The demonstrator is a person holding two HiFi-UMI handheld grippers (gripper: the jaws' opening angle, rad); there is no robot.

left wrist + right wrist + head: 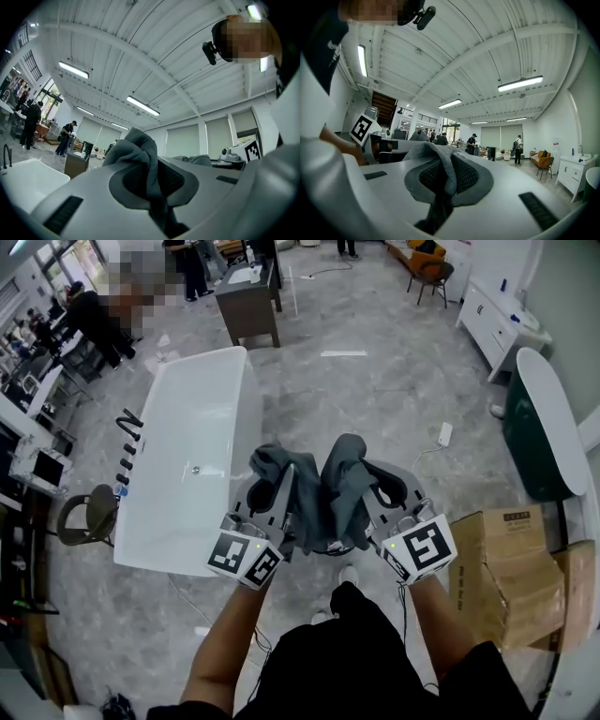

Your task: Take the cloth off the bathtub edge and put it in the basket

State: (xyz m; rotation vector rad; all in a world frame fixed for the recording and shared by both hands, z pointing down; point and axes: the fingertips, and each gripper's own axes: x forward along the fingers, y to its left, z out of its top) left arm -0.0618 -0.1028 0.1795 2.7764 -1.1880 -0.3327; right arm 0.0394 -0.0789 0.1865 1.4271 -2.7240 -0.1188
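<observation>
The fingers of the left gripper (284,486) and of the right gripper (361,486) are closed tight on a crumpled dark grey fabric cloth (345,470). The cloth is pinched in each pair and held bunched between the two grippers, in the air above the pale marbled floor (375,399). A long white bathtub (192,456) is seen just beyond, at the left.

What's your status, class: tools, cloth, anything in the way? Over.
Left tool, right tool: both shut on cloth. Cloth off bathtub, held between them. Basket not in view.
</observation>
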